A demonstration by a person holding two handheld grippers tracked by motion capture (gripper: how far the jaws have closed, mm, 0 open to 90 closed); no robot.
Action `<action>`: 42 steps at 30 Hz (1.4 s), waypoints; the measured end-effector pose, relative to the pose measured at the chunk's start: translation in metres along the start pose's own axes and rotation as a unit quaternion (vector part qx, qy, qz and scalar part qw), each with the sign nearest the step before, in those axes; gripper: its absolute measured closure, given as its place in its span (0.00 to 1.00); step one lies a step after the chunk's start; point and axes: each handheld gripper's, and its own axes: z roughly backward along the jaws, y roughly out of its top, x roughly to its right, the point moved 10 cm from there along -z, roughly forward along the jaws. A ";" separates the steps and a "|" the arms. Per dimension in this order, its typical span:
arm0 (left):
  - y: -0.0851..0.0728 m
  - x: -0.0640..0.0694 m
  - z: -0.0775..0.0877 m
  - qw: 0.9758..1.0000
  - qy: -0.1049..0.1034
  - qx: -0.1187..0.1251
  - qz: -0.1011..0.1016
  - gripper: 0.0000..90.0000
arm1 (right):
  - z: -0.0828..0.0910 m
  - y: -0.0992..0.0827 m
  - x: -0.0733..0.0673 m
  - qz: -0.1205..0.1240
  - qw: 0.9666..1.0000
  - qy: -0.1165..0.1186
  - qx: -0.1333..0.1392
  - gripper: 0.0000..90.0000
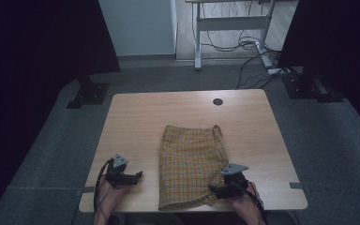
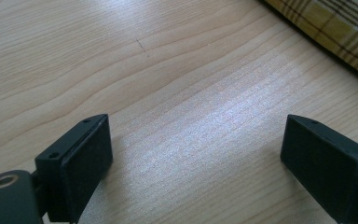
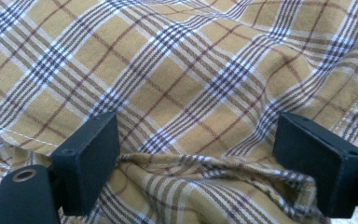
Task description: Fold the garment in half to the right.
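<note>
Two grippers gape empty; right gripper [image 1: 214, 189] straddles the yellow plaid cloth [image 1: 191, 159] hem at lower centre; left gripper [image 1: 138, 176] released over bare table [image 1: 136, 117], cloth to its right

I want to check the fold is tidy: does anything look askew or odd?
The yellow plaid folded cloth lies mostly flat, but its near right corner is rumpled between the right claw's open jaws.
</note>
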 end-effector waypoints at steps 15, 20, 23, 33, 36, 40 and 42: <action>0.000 0.000 0.000 1.000 0.002 0.000 0.002 0.10 | -0.008 0.008 0.010 -0.001 1.000 0.007 -0.006 0.17; 0.000 0.000 0.000 1.000 0.003 -0.001 0.003 0.09 | -0.012 0.012 0.016 -0.001 1.000 0.009 -0.011 0.18; 0.000 0.000 0.000 1.000 0.003 -0.001 0.003 0.09 | -0.016 0.016 0.020 -0.002 1.000 0.008 -0.011 0.18; 0.000 0.000 0.000 1.000 0.003 -0.002 0.004 0.08 | -0.027 0.028 0.033 -0.004 1.000 0.006 -0.014 0.18; 0.000 0.000 -0.001 1.000 0.003 -0.001 0.004 0.08 | -0.032 0.033 0.039 -0.003 1.000 0.007 -0.015 0.18; 0.000 0.000 -0.001 1.000 0.003 -0.002 0.004 0.08 | -0.037 0.039 0.045 -0.005 1.000 0.006 -0.019 0.18; 0.000 0.000 -0.001 1.000 0.003 -0.002 0.005 0.08 | -0.040 0.041 0.047 -0.005 1.000 0.007 -0.020 0.18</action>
